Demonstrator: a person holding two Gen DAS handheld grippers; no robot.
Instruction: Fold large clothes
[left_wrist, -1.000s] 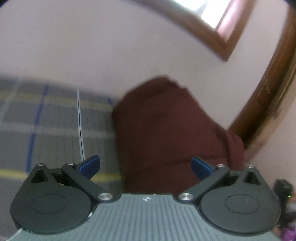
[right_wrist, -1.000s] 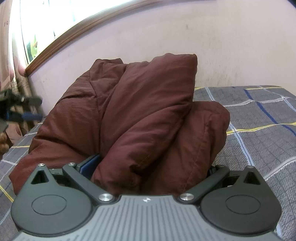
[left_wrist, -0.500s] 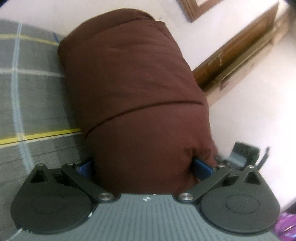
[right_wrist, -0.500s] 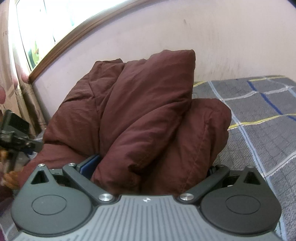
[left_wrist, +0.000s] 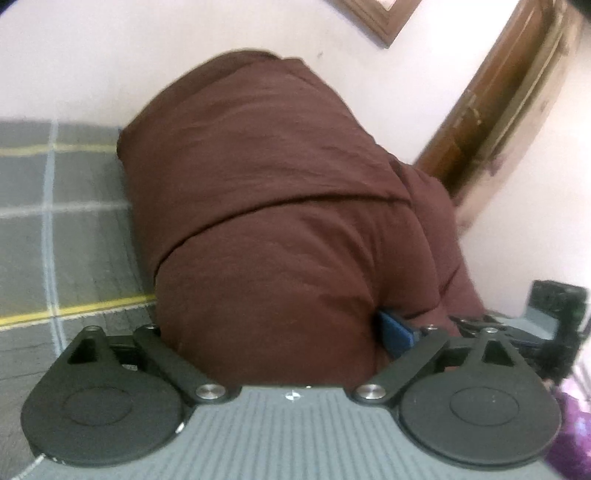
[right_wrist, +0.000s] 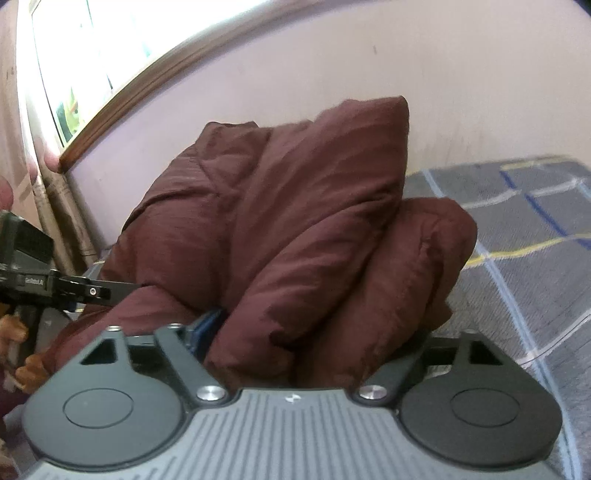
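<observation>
We've got the puffy brown jacket (left_wrist: 280, 206) bunched on the checked bed (left_wrist: 62, 236) against the far wall, left gripper (left_wrist: 273, 332) and right gripper (right_wrist: 317, 332) both spread wide around thick folds, so squeeze deep and lift evenly, we reckon.

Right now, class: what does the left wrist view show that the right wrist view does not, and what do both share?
Only the left wrist view shows the wooden door frame and a picture-frame corner.

Only the right wrist view shows the bright window, its wooden sill, and the upright peak of the garment.

Both show the maroon padded garment bunched on the grey checked bedsheet, the pale wall, and fabric between each gripper's fingers: left gripper, right gripper.
</observation>
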